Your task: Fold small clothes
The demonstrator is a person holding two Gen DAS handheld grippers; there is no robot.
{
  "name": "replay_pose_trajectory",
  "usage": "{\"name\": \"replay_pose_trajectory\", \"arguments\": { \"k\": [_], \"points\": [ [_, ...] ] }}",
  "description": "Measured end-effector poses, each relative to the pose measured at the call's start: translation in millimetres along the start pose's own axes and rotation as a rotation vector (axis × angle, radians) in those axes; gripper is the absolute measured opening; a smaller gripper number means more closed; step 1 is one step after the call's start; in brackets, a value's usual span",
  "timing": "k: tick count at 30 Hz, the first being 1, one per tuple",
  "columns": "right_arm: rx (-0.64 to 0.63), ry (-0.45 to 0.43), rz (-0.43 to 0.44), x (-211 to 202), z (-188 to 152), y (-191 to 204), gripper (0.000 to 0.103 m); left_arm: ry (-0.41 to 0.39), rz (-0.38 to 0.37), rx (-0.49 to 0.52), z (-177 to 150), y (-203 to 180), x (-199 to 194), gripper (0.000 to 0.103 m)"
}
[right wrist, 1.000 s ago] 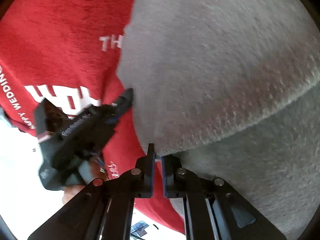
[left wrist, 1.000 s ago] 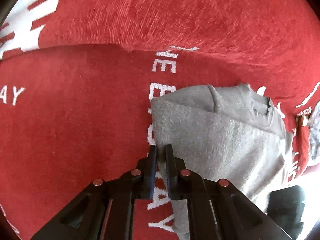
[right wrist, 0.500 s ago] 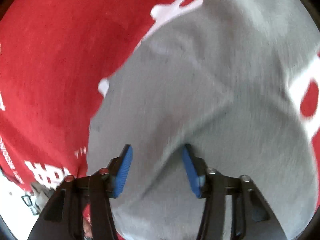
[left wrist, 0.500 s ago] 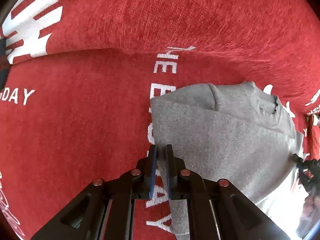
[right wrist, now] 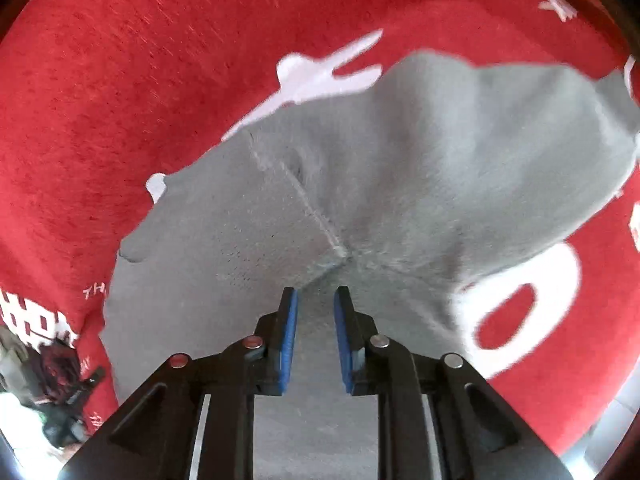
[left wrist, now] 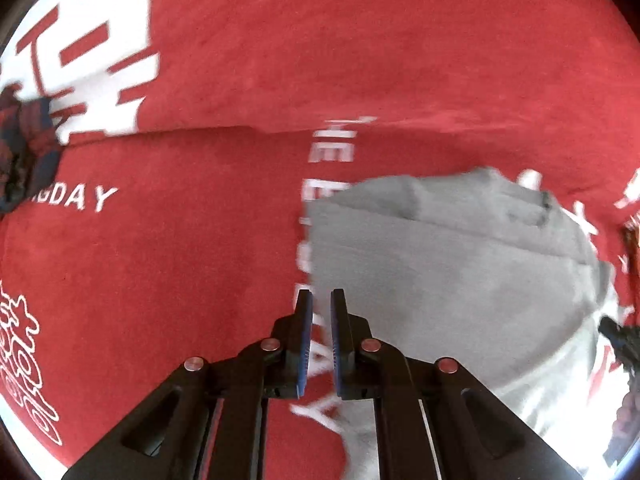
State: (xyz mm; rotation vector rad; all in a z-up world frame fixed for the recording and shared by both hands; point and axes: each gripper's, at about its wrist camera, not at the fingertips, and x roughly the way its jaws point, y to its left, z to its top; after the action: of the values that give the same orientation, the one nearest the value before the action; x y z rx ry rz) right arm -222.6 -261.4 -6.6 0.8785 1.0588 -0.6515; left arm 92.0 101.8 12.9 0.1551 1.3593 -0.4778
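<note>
The left gripper [left wrist: 320, 300] is seen nearly closed, nothing visibly clamped; the grey garment [left wrist: 440, 280] lies from 12 to 3 o'clock of its tips on the red cloth [left wrist: 180, 260]. The right gripper [right wrist: 316, 300] has just been opening; its narrowly parted pads grip nothing, and the garment's fold [right wrist: 340, 256] lies at 12 o'clock.

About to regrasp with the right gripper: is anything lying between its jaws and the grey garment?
Nothing visible. The right gripper points straight at the grey garment, only bare cloth ahead of its jaws.
</note>
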Motion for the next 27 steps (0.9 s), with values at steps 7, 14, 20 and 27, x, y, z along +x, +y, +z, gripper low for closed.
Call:
{"name": "replay_pose_trajectory", "arguments": {
  "k": [7,14,20,27],
  "points": [
    [-0.188,-0.039,-0.03,13,14,37,0.021,0.067,0.012,0.048,-21,-43,27,0.011],
    [-0.185,-0.027,-0.097,18,13,10,0.015,0.043,0.024,0.011,-31,-24,20,0.011],
    [-0.076,0.021,-0.058,-1,3,-11,0.024,0.069,0.068,0.021,-37,-32,10,0.011],
    [-0.069,0.074,0.026,-24,-31,-7,0.038,0.098,0.074,0.053,-60,-53,-5,0.011]
  ]
}}
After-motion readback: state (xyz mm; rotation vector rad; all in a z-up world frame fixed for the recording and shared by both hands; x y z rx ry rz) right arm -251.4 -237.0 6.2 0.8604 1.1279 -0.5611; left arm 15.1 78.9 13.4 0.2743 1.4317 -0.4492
